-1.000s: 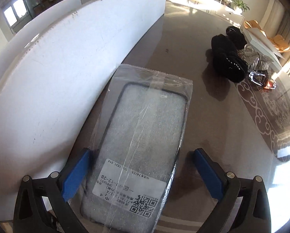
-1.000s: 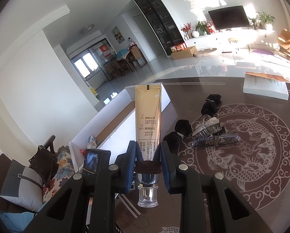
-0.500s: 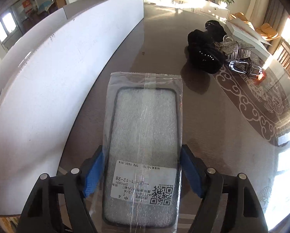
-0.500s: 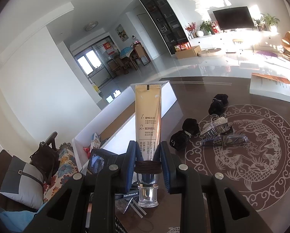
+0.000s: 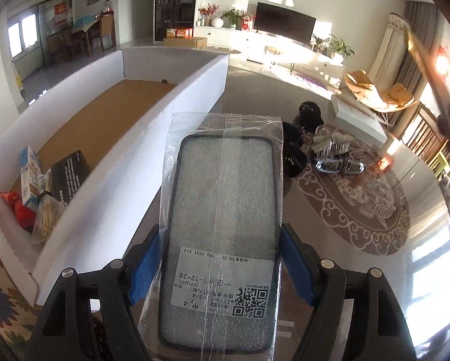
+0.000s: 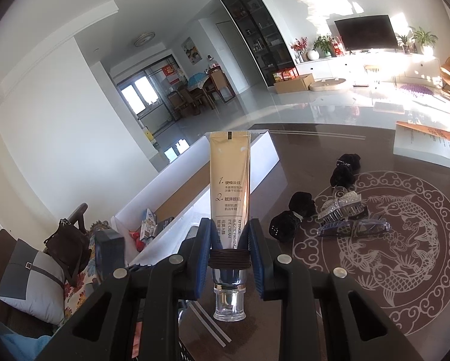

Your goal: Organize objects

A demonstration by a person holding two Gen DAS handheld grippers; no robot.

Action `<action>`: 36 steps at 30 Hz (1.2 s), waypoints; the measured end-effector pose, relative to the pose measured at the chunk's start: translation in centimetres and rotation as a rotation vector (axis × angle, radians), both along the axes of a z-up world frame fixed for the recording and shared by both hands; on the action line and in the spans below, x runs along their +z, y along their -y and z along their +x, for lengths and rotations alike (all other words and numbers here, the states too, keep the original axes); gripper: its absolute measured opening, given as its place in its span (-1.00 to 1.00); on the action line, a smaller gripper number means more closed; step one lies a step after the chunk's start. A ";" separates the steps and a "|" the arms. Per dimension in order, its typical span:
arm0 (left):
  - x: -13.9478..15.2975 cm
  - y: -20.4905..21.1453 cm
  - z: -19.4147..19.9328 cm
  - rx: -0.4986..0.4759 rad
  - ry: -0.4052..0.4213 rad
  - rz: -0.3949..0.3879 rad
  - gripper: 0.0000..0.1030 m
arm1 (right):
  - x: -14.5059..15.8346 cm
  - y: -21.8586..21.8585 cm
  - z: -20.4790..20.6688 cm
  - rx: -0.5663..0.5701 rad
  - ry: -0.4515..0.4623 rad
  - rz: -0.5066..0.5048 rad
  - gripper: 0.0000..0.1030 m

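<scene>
My left gripper point(image 5: 222, 267) is shut on a bagged phone case point(image 5: 225, 210), a black-rimmed case in clear plastic with a white label, held above the dark table beside the white box point(image 5: 164, 126). In the right wrist view my right gripper point(image 6: 229, 251) is shut on a gold eye-cream tube point(image 6: 229, 180), cap toward the camera and a brown band around its neck. The tube points toward the white box point(image 6: 267, 153). The box holds a few small packets point(image 5: 32, 186) at its near end.
On the dark table point(image 6: 315, 150) with a fish medallion pattern lie black scrunchies point(image 6: 288, 213), a glittery hair claw point(image 6: 342, 207) and a clear blue clip point(image 6: 354, 228). A white book point(image 6: 426, 147) sits at the far right. A sofa with cushions point(image 6: 29, 273) stands left of the box.
My left gripper closed on the bagged phone case and lifted it off the table, so the box's inside now shows. The right gripper kept its hold on the tube and shifted slightly.
</scene>
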State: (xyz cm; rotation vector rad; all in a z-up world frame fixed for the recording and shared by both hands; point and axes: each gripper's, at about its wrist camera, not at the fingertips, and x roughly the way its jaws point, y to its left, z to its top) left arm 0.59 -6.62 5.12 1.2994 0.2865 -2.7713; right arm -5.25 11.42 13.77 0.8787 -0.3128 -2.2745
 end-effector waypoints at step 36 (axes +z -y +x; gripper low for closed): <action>3.7 11.0 -1.6 0.134 -0.102 -0.006 0.65 | -6.3 19.5 -5.0 0.090 -0.063 0.294 0.71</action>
